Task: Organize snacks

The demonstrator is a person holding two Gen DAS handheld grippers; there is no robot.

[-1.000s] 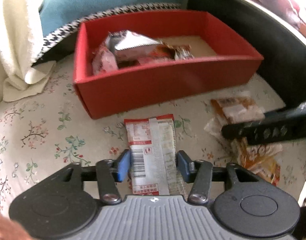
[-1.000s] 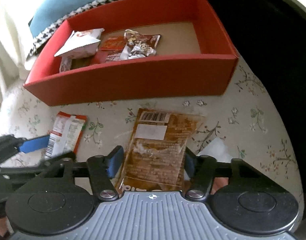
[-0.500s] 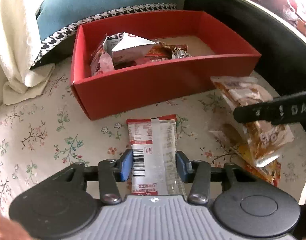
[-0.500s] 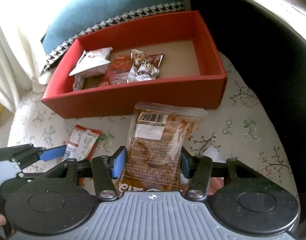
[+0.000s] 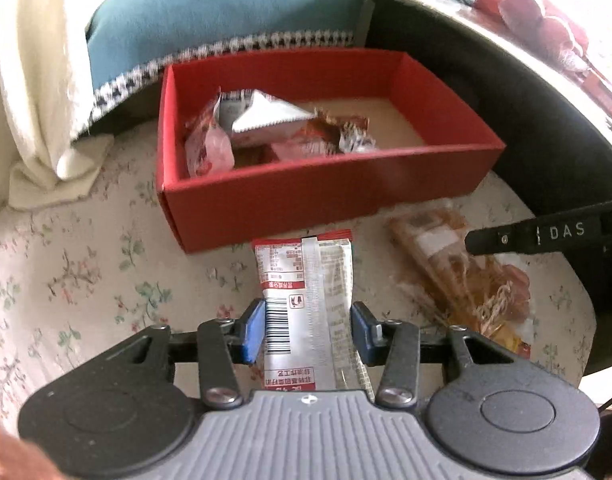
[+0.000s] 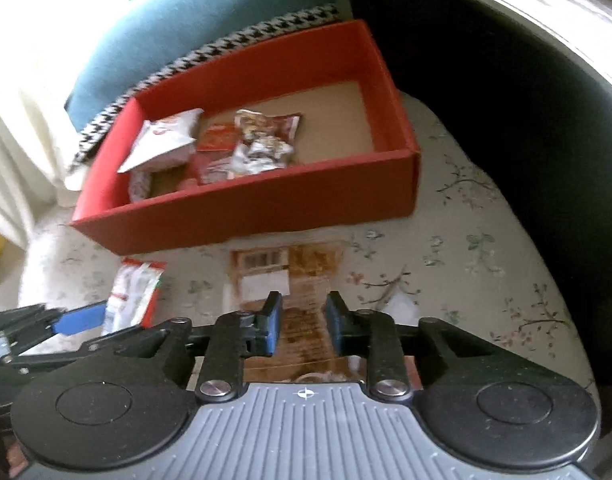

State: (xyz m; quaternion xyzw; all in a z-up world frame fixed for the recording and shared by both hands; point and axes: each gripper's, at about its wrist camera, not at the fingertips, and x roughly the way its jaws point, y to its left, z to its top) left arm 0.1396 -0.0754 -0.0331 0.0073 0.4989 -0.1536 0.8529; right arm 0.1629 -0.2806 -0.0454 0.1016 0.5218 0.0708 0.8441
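Holding a red-white packet and a brown packet, both grippers, jaws clamped, face the box at 12 o'clock; several snacks already inside.

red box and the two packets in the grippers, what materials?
Red box: looks like matte cardboard, with crisp folded corners and a bare tan floor.
Red-and-white packet: probably plastic film; glossy, with a flat back seam.
Brown packet: clear, shiny plastic film, contents showing through; blurred, so uncertain.
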